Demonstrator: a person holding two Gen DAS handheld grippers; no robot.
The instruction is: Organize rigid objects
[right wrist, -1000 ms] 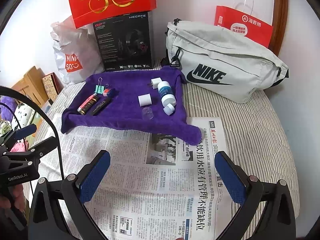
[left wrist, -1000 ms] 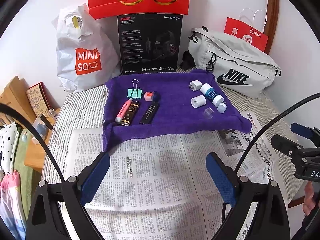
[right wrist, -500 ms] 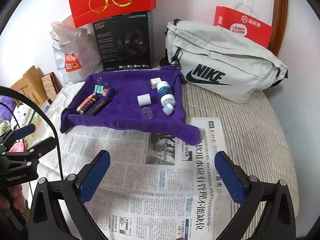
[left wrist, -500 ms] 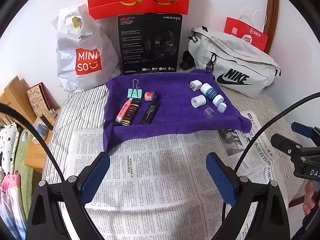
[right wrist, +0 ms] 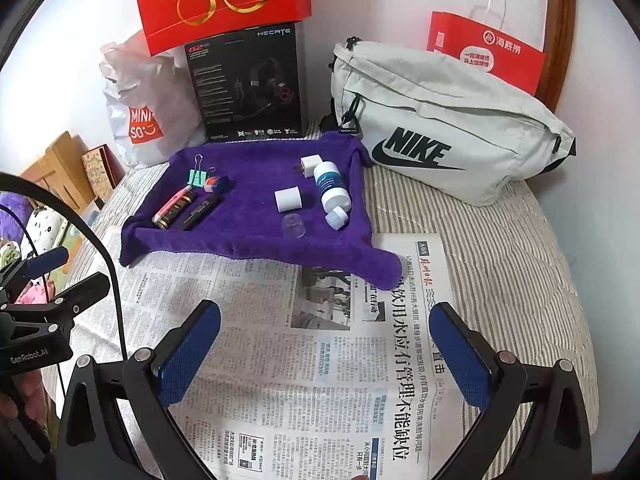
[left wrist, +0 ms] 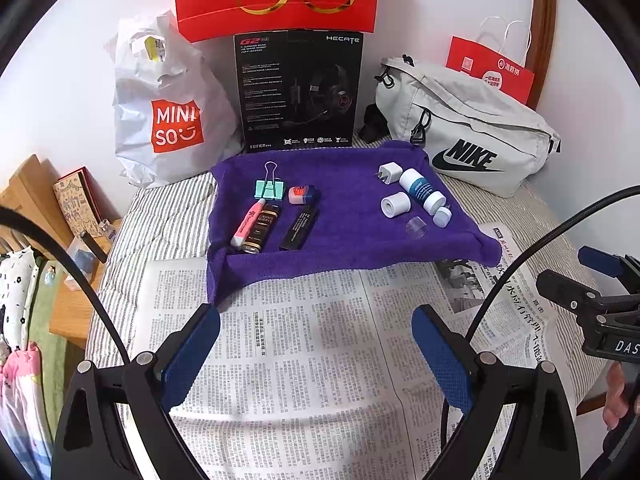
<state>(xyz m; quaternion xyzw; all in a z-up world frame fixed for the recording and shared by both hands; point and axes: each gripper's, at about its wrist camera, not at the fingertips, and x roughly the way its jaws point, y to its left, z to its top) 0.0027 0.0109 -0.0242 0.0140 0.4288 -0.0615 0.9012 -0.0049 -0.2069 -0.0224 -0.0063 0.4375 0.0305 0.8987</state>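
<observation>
On the purple towel [left wrist: 344,236], a binder clip [left wrist: 270,187], highlighter [left wrist: 248,226] and two dark tubes lie left; a white charger plug [left wrist: 390,173], bottle [left wrist: 422,191] and caps lie right. Both grippers, left [left wrist: 316,354] and right [right wrist: 326,350], hover over the near newspaper [left wrist: 304,380], jaws spread, empty.

left gripper [left wrist: 316,336]: black frame showing blue textured pads [left wrist: 192,360], silver screws sitting at the finger pivots, black cable arcing beside the pads. right gripper [right wrist: 324,336]: same build. the left unit's body is reading "genrobot.ai" in white, the right unit's is showing "das". bare skin showing beside both bodies.
</observation>
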